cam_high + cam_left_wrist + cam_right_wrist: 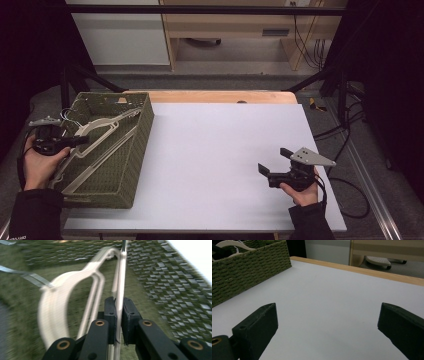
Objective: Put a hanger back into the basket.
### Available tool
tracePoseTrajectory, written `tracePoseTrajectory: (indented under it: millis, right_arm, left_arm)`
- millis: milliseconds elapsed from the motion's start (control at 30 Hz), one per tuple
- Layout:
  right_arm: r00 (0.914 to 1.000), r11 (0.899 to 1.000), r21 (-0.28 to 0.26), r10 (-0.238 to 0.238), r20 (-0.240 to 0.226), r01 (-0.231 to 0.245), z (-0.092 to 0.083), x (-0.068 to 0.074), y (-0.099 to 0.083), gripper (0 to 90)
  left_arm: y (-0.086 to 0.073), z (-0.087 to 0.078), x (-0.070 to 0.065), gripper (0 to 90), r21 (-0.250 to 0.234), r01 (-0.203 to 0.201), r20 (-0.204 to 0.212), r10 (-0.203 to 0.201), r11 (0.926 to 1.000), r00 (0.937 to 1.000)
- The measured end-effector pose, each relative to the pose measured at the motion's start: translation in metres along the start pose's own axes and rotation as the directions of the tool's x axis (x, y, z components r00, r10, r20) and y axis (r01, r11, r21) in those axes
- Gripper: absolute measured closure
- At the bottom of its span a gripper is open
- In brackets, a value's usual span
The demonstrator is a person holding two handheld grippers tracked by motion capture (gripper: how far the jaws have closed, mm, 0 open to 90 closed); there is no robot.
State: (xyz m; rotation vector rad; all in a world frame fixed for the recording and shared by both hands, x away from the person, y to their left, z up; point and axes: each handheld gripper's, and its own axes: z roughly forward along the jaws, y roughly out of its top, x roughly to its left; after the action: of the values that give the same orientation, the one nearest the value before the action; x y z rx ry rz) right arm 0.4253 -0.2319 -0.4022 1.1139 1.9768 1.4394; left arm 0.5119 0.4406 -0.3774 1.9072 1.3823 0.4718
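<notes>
At table's left edge, high view: green woven basket (131, 150), long side running away from the person, standing partly on the white board (220, 165) that covers the wooden table (220, 96). Inside the basket: cream plastic hangers (102, 127), a few stacked, lying slantwise from near-left corner toward far-right; metal hooks at the far-left end, near the L hand.

L gripper (80, 141) reaches in over the basket's left wall, held in the L hand (37, 162). L gripper view: jaws nearly together, clamped on a thin cream bar of a hanger (119, 287); bar passes straight between the two black pads, both pressing it. Rest of that hanger curves off to the left of the jaws, w/ basket weave (175, 285) behind. Picture blurred, so can't tell which hanger of the stack it is. Grip = closed on hanger.

R gripper (272, 164) well apart from the basket, low over the board's right half, held in the R hand (302, 192), pointing left toward the basket. R gripper view: jaws wide apart, nothing between, bare board (324, 310) under them; basket corner (249, 270) at far left w/ a hanger tip poking above the rim.
</notes>
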Motion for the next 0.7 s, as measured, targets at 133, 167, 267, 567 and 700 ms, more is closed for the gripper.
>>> tracePoseTrajectory:
  millis: [133, 167, 267, 567, 700]
  right_arm:
    - [1.0, 1.0, 0.001, -0.001, 0.001, 0.001, 0.001, 0.0, 0.0, 3.5]
    - [1.0, 1.0, 0.0, -0.001, 0.0, 0.001, 0.001, 0.0, 0.0, 3.5]
    - [1.0, 1.0, 0.002, 0.0, -0.005, 0.0, 0.001, 0.0, 0.0, 3.4]
    - [1.0, 1.0, 0.007, -0.001, -0.006, 0.001, 0.003, 0.001, -0.001, 3.1]
    - [1.0, 1.0, 0.002, -0.001, -0.008, 0.001, 0.001, 0.001, 0.0, 3.0]
  left_arm:
    - [-0.004, 0.005, 0.004, 67.3, 0.024, 0.007, -0.078, -0.005, 0.9997, 0.997]
    - [-0.005, 0.006, 0.005, 65.0, 0.028, 0.009, -0.088, -0.007, 0.9996, 0.9961]
    - [-0.008, 0.007, 0.006, 52.1, 0.051, 0.011, -0.136, -0.004, 0.9986, 0.9907]
    - [-0.012, -0.008, 0.003, 34.8, -0.005, 0.021, -0.125, -0.021, 0.9998, 0.992]
    - [-0.008, -0.02, -0.013, 29.8, -0.097, -0.005, -0.082, -0.003, 0.9953, 0.9967]
